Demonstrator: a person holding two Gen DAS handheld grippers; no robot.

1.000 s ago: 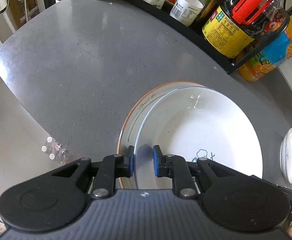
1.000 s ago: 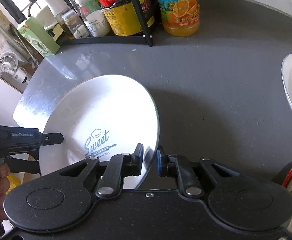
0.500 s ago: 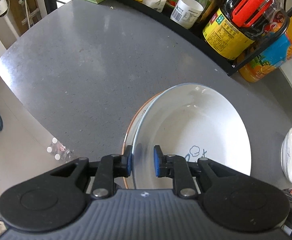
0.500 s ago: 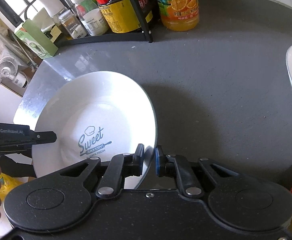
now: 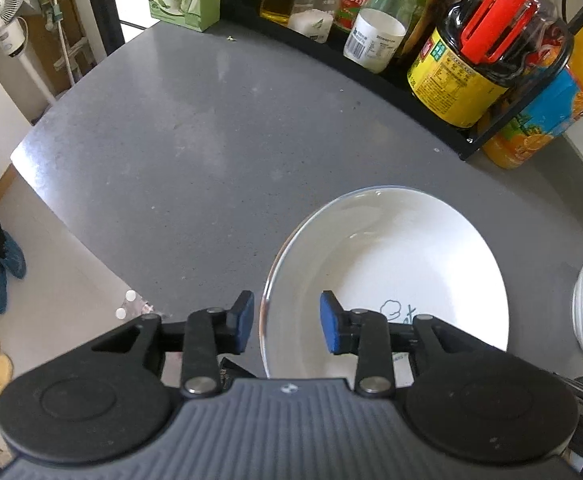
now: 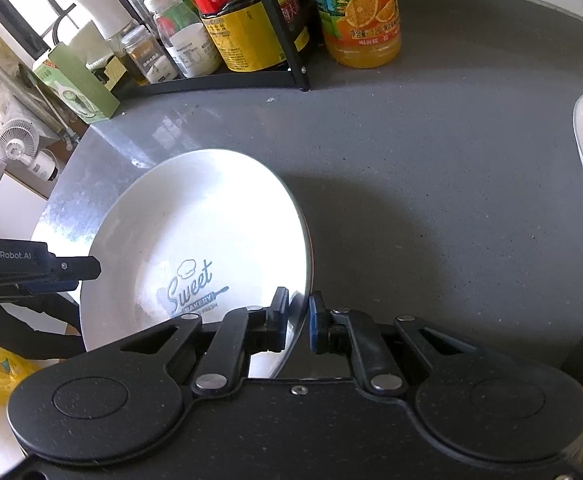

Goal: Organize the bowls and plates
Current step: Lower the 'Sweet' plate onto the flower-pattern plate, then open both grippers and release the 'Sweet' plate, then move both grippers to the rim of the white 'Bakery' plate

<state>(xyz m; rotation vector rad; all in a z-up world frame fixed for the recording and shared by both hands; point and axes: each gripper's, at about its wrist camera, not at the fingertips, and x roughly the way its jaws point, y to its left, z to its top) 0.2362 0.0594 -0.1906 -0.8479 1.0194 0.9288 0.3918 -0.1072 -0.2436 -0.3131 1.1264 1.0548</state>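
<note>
The left gripper (image 5: 285, 322) has wide jaws straddling the white ceramic "Sweet Bakery" plate's (image 6: 195, 240) rim; the right gripper's (image 6: 298, 317) jaws clamp its opposite rim above the grey tabletop (image 6: 431, 184).

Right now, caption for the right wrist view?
Right gripper clamps white "Sweet Bakery" plate rim over grey countertop; left gripper released.

White plate (image 6: 195, 240) carries blue script "Sweet" with "BAKERY" on a rolling-pin graphic and "FRESH" under it, chef-hat drawing on top. Left gripper (image 6: 51, 270) body reads "GenRobot.AI" in white. Orange juice bottle (image 6: 359, 12) label has Chinese characters and "1.25", rest too small. Soy sauce jug (image 5: 459, 76) yellow label: print unreadable. White-capped jar (image 5: 375, 40) shows a barcode, text illegible.
</note>
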